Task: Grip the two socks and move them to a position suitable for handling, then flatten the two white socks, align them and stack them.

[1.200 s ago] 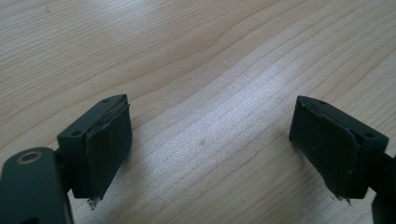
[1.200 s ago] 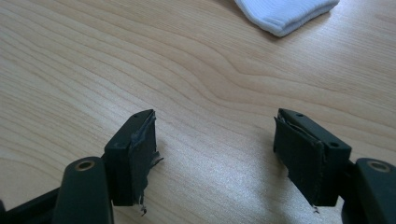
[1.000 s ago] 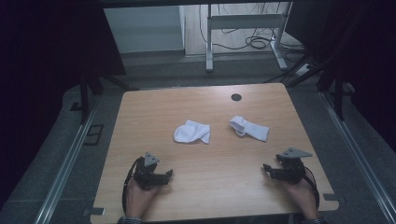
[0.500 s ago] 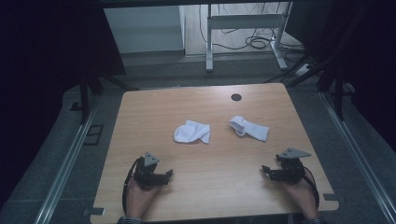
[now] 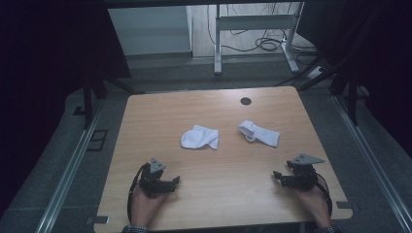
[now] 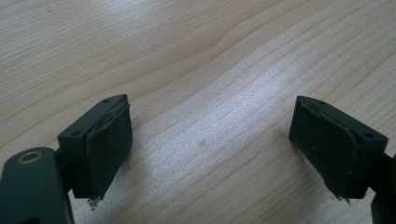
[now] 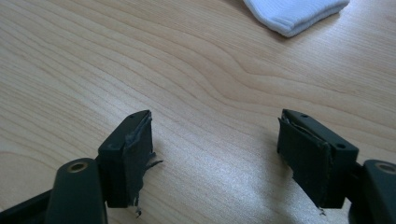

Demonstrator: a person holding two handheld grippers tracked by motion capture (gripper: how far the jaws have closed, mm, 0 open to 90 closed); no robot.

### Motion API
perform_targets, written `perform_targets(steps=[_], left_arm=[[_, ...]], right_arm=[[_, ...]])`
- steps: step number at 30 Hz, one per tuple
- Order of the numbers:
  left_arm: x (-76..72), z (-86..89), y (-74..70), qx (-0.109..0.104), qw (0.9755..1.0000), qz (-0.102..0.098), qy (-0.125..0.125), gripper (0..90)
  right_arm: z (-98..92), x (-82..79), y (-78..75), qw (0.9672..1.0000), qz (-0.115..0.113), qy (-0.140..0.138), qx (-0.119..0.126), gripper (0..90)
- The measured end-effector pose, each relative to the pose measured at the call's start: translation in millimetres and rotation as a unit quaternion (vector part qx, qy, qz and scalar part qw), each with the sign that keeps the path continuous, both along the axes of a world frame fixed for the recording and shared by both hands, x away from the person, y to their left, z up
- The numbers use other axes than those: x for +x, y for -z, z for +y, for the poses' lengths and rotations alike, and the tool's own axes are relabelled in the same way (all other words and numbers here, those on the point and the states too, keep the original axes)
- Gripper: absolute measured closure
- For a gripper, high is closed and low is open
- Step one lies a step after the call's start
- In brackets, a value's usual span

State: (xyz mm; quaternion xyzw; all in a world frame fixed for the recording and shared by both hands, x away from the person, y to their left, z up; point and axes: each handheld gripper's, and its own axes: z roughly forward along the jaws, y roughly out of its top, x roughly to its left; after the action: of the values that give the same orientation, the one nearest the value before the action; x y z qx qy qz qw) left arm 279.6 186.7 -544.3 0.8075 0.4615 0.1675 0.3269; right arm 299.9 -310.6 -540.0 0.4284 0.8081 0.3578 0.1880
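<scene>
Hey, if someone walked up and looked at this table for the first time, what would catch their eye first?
Two white socks stand out against the pale wooden table: a bunched sock near the middle and a longer sock to its right. Near the front edge, the left gripper and the right gripper rest in the person's hands, jaws open with nothing between them, both well short of the socks.

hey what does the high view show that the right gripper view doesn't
High view alone: two white socks, the left sock and the right sock, lying apart on the table, a dark hole near its far edge, and both hands with the left gripper and right gripper. Right gripper view alone: its worn pads, close up, jaws open on nothing. Both: wood tabletop and a white sock.
</scene>
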Motion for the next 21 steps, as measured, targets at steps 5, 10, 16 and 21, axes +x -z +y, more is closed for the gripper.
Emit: perform_targets(steps=[5,10,16,21], left_arm=[[0.0,-0.1,0.0,0.000,1.0000,0.000,0.000,13.3],[-0.1,-0.1,0.0,-0.001,1.0000,0.000,-0.001,13.5],[-0.2,-0.2,0.0,-0.001,1.0000,0.000,-0.002,13.5],[-0.2,-0.2,0.0,-0.001,1.0000,0.000,-0.002,13.5]], right_arm=[[-0.6,0.9,-0.7,1.0000,0.002,0.001,0.004,30.0],[0.1,3.0,-2.7,1.0000,0.005,-0.001,0.008,31.7],[3.1,7.7,-7.8,0.9998,0.010,0.007,0.016,32.0],[2.4,12.4,-12.6,0.9994,0.014,0.013,0.028,37.1]])
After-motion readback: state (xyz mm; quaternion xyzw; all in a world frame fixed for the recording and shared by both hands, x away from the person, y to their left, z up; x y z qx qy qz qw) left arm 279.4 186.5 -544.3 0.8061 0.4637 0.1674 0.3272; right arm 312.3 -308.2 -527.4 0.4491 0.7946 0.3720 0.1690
